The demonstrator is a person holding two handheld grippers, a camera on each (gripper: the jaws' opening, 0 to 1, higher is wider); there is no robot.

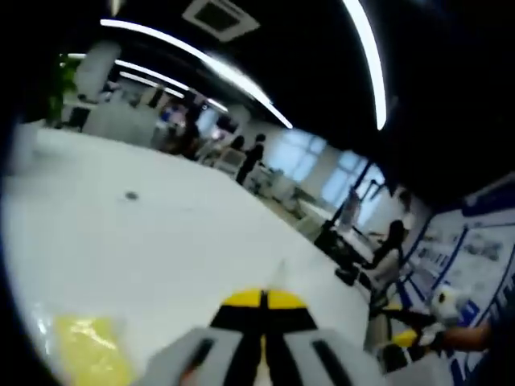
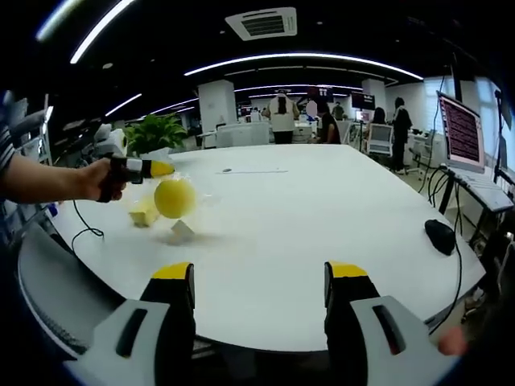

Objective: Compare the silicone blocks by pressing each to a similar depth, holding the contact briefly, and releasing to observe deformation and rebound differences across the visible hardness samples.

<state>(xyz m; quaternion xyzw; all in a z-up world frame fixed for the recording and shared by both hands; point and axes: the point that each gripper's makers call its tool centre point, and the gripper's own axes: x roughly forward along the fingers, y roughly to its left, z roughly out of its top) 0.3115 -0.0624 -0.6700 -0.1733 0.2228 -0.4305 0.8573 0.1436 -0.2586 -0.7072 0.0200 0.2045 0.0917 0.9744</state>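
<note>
Yellow-tipped jaws of the right gripper (image 2: 261, 281) stand wide apart in the right gripper view, with nothing between them, above the near edge of a round white table (image 2: 322, 217). Across the table, a person's hand (image 2: 96, 178) holds the left gripper (image 2: 153, 169), whose yellow tips point toward a yellow ball-shaped block (image 2: 175, 198); whether they touch it cannot be told. Just beside the ball lie a pale yellow block (image 2: 143, 215) and a small clear block (image 2: 182, 231), both on the tabletop. A black mouse (image 2: 441, 236) rests near the table's right edge, and a laptop (image 2: 462, 133) stands beyond it. A potted plant (image 2: 157, 131) sits behind the table.

In the left gripper view, the left gripper's own jaws are pressed together with no gap and grip nothing. A blurred yellow block (image 1: 88, 350) lies on the white table to their left.
</note>
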